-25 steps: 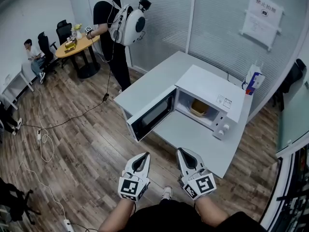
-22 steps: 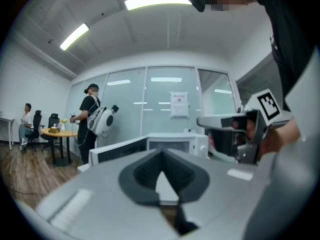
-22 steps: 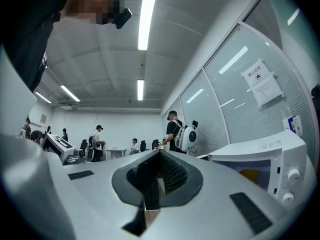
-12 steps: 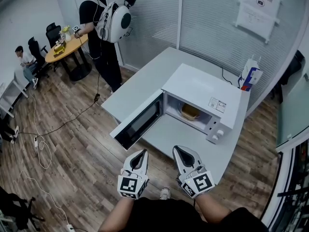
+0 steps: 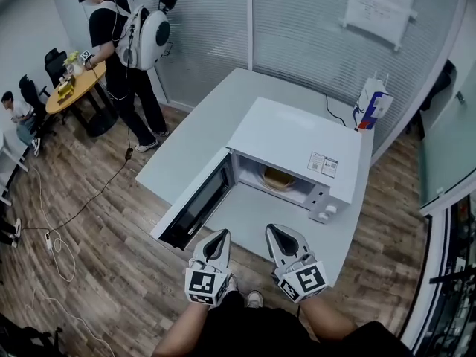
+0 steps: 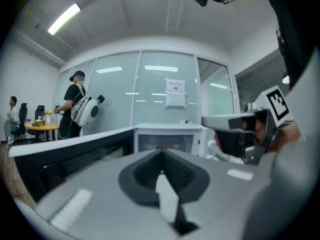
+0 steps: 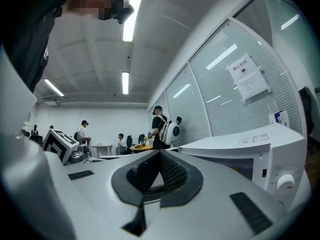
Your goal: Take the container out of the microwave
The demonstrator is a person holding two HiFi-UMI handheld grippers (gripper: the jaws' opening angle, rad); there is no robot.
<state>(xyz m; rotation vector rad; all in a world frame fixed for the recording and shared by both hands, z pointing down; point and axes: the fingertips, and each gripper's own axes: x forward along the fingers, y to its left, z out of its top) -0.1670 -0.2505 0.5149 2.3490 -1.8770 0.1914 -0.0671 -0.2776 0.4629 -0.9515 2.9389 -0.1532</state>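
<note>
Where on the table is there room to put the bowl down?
The table is bare in front of the microwave, right of its open door, and wider still beyond the door. It's tight at the far corner, where the carton stands by the microwave.

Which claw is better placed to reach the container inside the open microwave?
Right, probably. The right claw lines up with the microwave opening and the container; the left claw faces the open door. Both are shut, empty.
</note>
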